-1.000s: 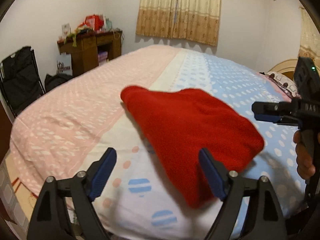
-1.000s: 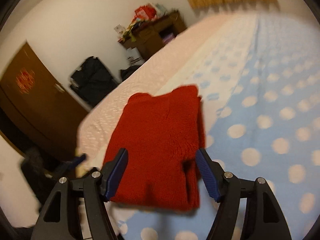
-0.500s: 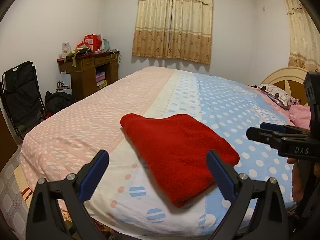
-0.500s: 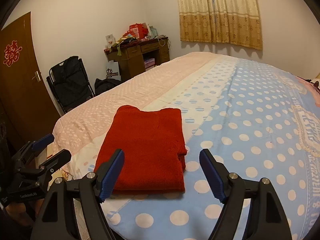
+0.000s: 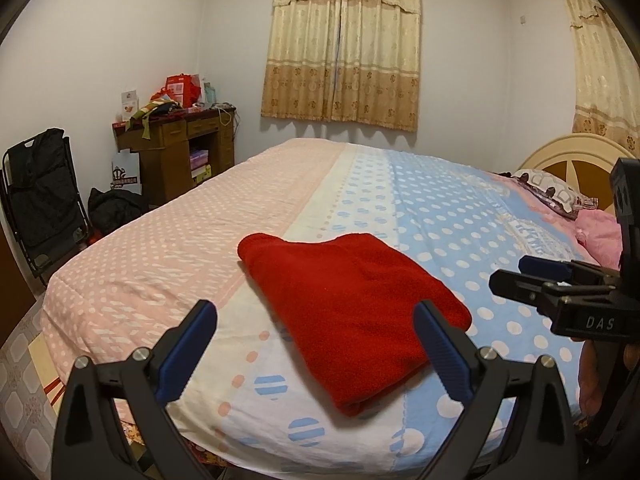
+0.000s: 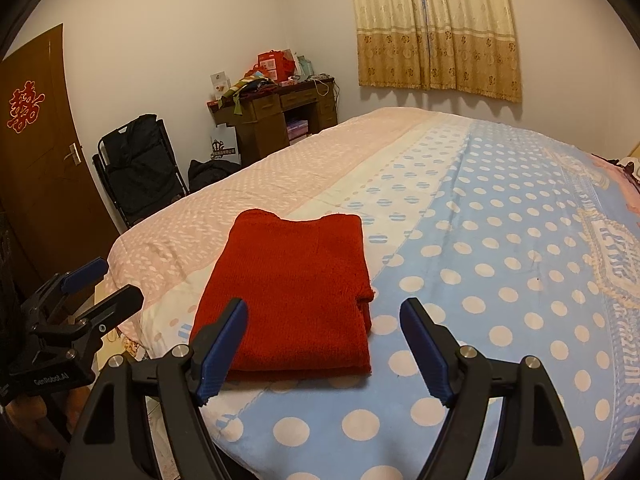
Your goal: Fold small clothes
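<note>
A red garment [image 5: 348, 300] [image 6: 296, 280] lies folded in a flat rectangle near the foot corner of the bed [image 5: 160, 264] [image 6: 500, 280], on its spotted cover. My left gripper [image 5: 316, 312] hovers above and short of the garment, open with nothing between its blue pads. My right gripper [image 6: 324, 306] is open too, held just off the garment's near edge without touching it. Each gripper shows in the other's view: the right gripper [image 5: 532, 276] at the right edge, the left gripper [image 6: 104, 280] at the lower left.
A cluttered wooden desk [image 5: 176, 148] and a black folding chair [image 5: 40, 200] stand along the left wall. Pillows [image 5: 552, 196] and a cream headboard [image 5: 568, 160] are at the far right. A brown door [image 6: 36, 160] is on the left. The bed's edge runs just below the garment.
Both grippers pulled back and up from the red garment, and their jaws spread wider. The garment now rests flat on the bed, farther from both cameras.
</note>
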Available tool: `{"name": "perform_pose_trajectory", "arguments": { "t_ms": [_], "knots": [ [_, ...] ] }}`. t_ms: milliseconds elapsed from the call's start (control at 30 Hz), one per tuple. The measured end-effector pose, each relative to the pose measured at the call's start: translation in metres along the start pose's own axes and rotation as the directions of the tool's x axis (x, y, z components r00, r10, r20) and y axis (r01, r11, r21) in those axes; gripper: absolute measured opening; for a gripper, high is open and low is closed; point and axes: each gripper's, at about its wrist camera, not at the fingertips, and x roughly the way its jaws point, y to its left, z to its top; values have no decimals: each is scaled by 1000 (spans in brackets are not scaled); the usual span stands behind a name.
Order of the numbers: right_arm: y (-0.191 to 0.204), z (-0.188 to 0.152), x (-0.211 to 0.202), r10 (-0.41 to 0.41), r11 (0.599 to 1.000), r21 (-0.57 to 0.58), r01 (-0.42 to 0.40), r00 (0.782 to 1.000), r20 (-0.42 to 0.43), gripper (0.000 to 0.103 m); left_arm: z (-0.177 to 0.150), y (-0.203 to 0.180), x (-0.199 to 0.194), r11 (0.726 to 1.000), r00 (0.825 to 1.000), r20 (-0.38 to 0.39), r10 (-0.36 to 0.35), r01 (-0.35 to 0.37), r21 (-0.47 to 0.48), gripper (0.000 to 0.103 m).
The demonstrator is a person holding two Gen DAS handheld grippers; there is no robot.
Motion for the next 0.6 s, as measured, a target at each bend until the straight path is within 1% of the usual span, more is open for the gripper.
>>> {"name": "perform_pose_trajectory", "arguments": {
  "t_ms": [600],
  "knots": [
    [3, -5, -1, 14, 1000, 4, -13, 1000, -8, 80, -3, -6, 2, 1000, 1000, -4, -3, 3, 3, 101]
  ]
}}
